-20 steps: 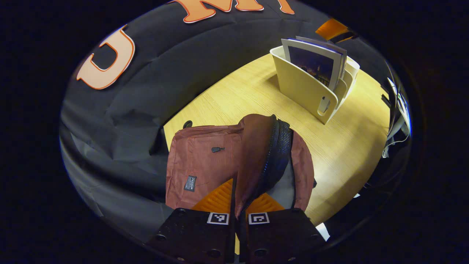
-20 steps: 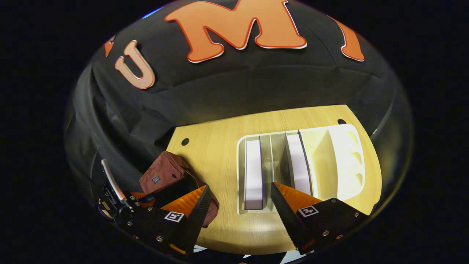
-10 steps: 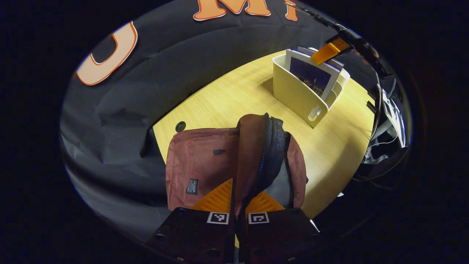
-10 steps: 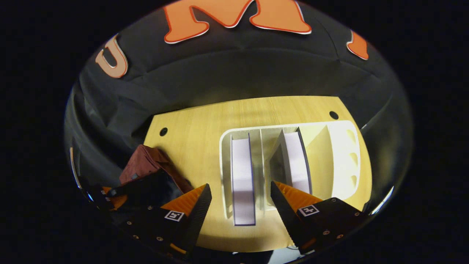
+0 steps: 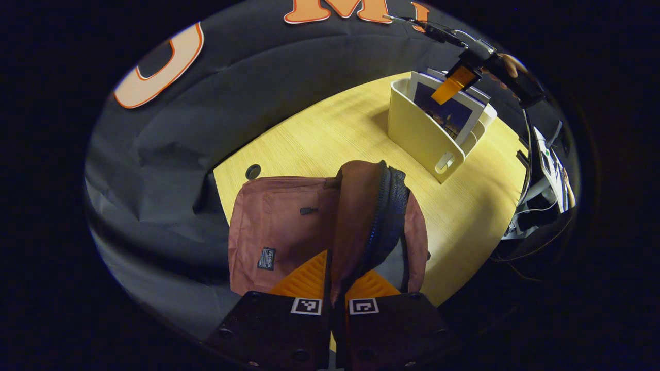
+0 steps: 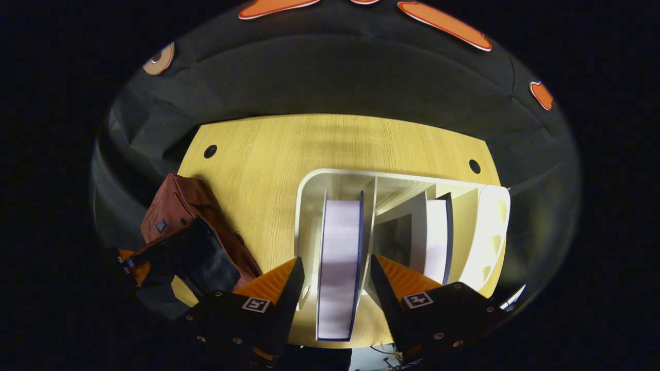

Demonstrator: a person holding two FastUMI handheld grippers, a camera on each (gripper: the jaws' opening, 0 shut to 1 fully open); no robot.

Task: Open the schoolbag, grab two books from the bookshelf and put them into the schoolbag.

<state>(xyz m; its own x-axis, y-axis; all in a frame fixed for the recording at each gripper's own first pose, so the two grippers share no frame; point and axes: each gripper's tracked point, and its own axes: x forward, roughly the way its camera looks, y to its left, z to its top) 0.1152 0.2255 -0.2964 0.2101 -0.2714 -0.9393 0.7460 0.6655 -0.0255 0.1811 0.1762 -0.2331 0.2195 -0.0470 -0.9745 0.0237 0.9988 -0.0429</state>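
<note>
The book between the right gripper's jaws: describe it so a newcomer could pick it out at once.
On the wooden table stands a cream bookshelf with upright dividers. The book stands in its slot nearest the schoolbag, page edges up. Unlike the other book, which leans, it stands straight between the right gripper jaws.

A light wooden table (image 6: 268,154) with a fine straight grain stands against the booth's wall — a black cloth (image 5: 247,93) that hangs in soft folds and wrinkles behind and beside it. The tabletop has a round cable hole near each back corner, one dark hole (image 6: 210,151) on one side and another (image 6: 474,166) on the other. Light falls from above, bright on the wood — the cloth stays dim. Past the table's open edge, in the left gripper view, some pale cables (image 5: 521,226) hang in shadow.
</note>
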